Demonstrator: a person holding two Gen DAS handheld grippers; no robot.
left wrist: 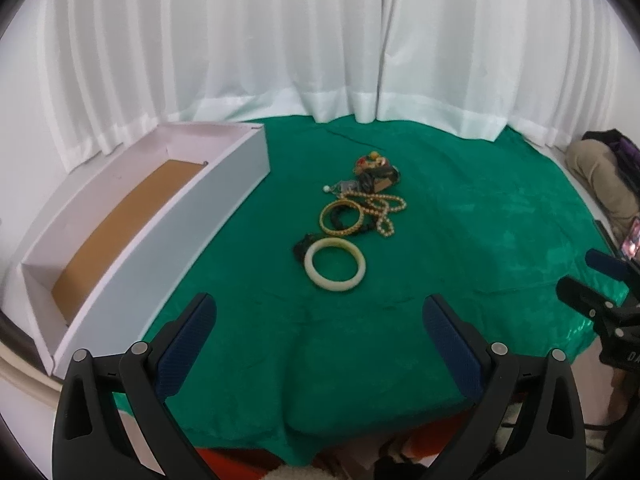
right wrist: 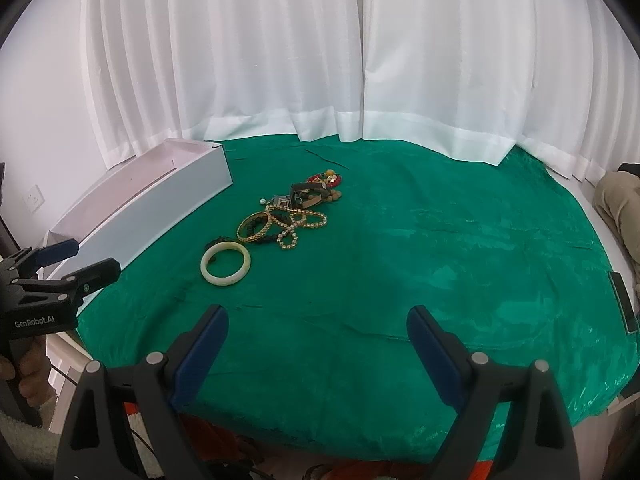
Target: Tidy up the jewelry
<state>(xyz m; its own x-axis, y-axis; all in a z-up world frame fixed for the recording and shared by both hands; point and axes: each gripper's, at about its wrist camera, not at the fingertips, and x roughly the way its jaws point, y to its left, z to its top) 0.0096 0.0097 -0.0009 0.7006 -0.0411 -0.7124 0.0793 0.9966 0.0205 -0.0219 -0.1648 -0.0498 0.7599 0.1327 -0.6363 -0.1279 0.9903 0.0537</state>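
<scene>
Two black grippers with blue-padded fingers hover over the near edge of a desk draped in green cloth [left wrist: 460, 216]: the left gripper [left wrist: 319, 312] and the right gripper [right wrist: 318, 322] both stand with jaws spread wide and nothing between them. Just beyond, on the cloth, lies a pale cream bangle [left wrist: 335, 265], flat and touching a small dark piece at its far left edge. Behind it sits a gold bangle [left wrist: 342, 217] with a loop of dark beads inside it, and beside that a tangled pearl necklace [left wrist: 386, 210]. Farther back the line of jewelry ends in a small heap [left wrist: 376, 172] of dark straps, brown beads and red and yellow pieces; its parts are too tangled to tell apart. To the left, well apart from the jewelry, a long white box [left wrist: 168, 236] lies open-topped with a brown floor. A white curtain [left wrist: 320, 40] hangs along the far side, its hem meeting the cloth.
</scene>
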